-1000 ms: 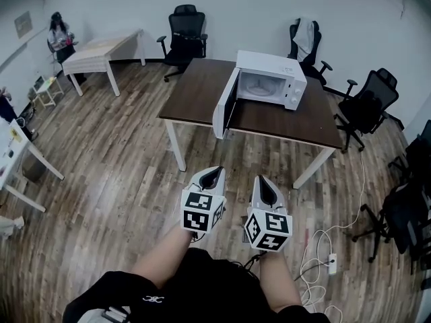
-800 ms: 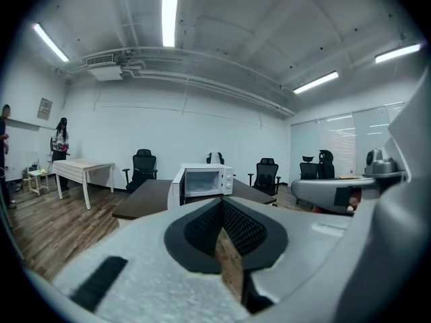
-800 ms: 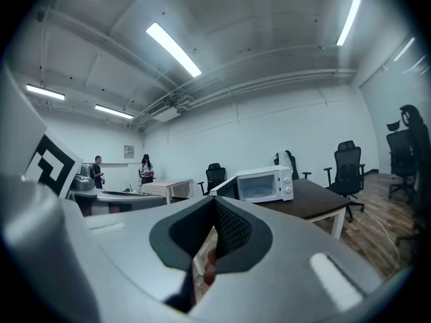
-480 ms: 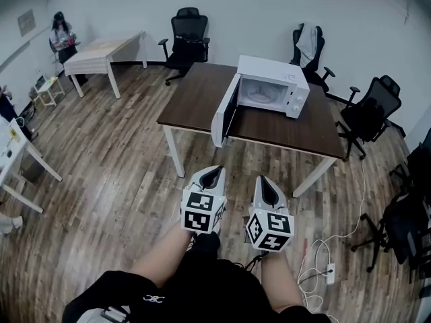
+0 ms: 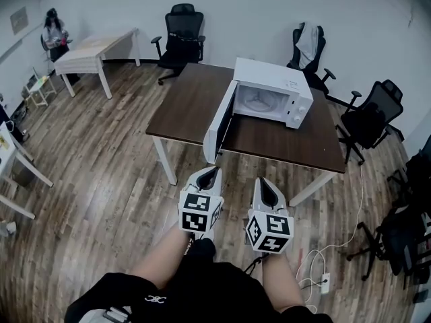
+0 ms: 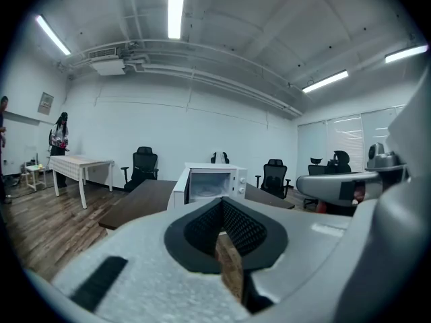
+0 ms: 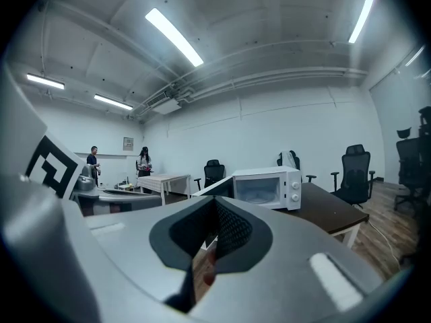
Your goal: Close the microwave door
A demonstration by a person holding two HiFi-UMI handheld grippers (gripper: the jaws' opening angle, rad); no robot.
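- The microwave [image 5: 273, 94] is placed on the dark desk [image 5: 188, 103], and its door [image 5: 214, 130] is swung open past the front edge of the desk.
- The left tongs [image 5: 213, 170] and the right tongs [image 5: 262, 181] are held side by side over the wooden floor [image 5: 114, 180], well apart from the door. Both are closed and nothing is gripped.
- A black office chair [image 5: 180, 32] is seen behind the desk, and a white cable [image 5: 337, 241] lies on the floor at the right.
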